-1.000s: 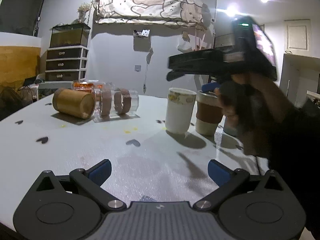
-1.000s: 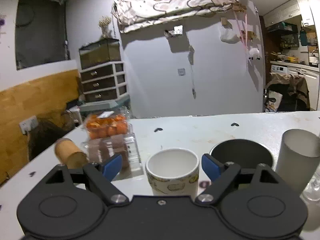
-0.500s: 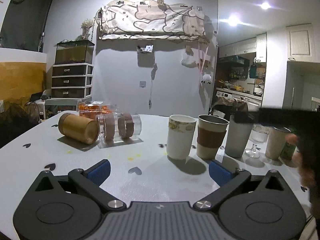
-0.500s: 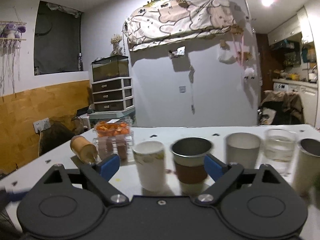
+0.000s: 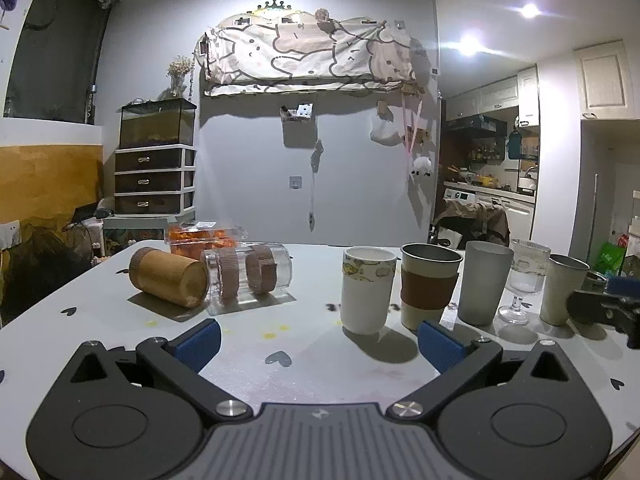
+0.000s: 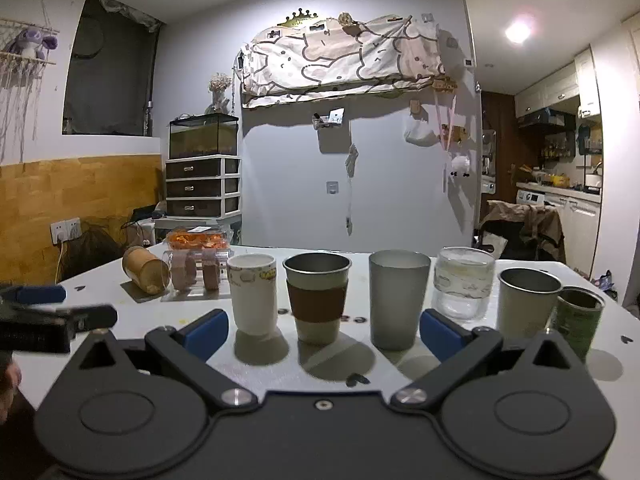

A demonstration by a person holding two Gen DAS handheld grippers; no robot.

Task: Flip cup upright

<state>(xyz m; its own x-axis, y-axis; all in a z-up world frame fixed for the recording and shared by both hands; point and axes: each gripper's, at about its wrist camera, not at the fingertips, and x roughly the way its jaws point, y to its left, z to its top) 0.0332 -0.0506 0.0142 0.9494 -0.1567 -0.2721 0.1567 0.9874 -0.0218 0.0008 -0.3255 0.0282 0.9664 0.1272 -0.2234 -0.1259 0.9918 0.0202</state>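
Note:
A row of cups stands upright on the white table: a white patterned cup (image 5: 368, 290) (image 6: 254, 294), a metal cup with a brown sleeve (image 5: 429, 286) (image 6: 317, 297), a grey tumbler (image 5: 484, 282) (image 6: 397, 298), a clear glass (image 6: 463, 282) and a steel cup (image 6: 526, 302). A wooden cup (image 5: 170, 282) (image 6: 145, 275) and a clear cup with brown bands (image 5: 248, 278) (image 6: 194, 274) lie on their sides at the left. My left gripper (image 5: 318, 342) is open and empty, in front of the white cup. My right gripper (image 6: 324, 330) is open and empty, short of the row.
A clear box of orange food (image 5: 200, 236) sits behind the lying cups. A green can (image 6: 578, 318) stands at the right end of the row. The right gripper's tip shows at the left view's right edge (image 5: 604, 308). Drawers stand by the far wall.
My right gripper has drawn back from the white cup and out of the left view's centre; the whole row now shows. My left gripper has lifted slightly. Both stay open.

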